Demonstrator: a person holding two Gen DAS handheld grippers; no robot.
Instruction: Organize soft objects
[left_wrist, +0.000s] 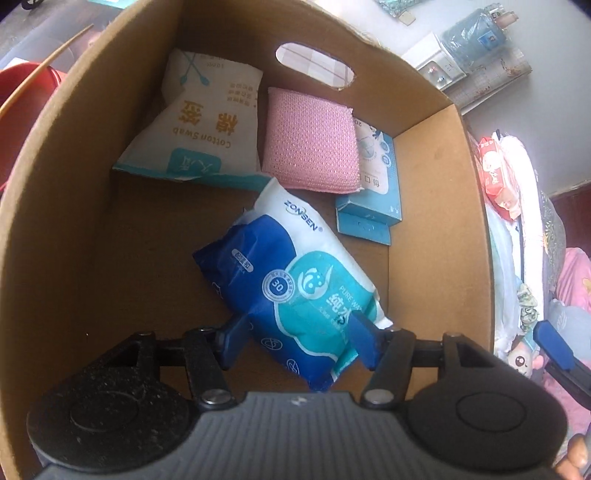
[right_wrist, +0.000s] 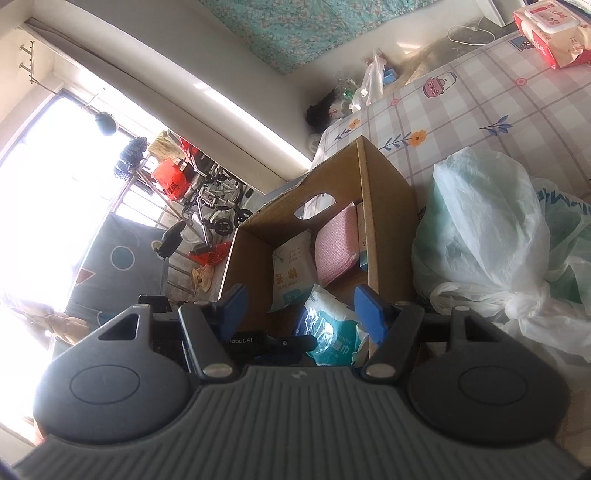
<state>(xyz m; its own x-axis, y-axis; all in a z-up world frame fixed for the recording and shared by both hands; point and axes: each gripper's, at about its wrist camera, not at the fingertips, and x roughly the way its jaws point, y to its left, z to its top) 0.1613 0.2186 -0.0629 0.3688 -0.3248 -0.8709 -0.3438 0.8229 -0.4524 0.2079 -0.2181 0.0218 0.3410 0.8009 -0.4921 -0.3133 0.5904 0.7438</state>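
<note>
A cardboard box (left_wrist: 439, 206) holds a white cotton swab bag (left_wrist: 195, 125), a pink sponge cloth (left_wrist: 314, 140), a small blue and white carton (left_wrist: 376, 184) and a blue and teal wet wipe pack (left_wrist: 295, 291). My left gripper (left_wrist: 299, 339) is inside the box, its blue fingers on either side of the wet wipe pack's near end; whether they still press it is unclear. My right gripper (right_wrist: 303, 310) is open and empty, just outside the box (right_wrist: 384, 206). The wipe pack (right_wrist: 328, 325) shows between its fingers, further off.
A red wet wipe pack (right_wrist: 554, 33) lies on the checked bedsheet (right_wrist: 461, 107) at the far right; it also shows in the left wrist view (left_wrist: 498, 173). Knotted plastic bags (right_wrist: 498, 240) lie right of the box. A wheelchair (right_wrist: 210, 199) stands by the window.
</note>
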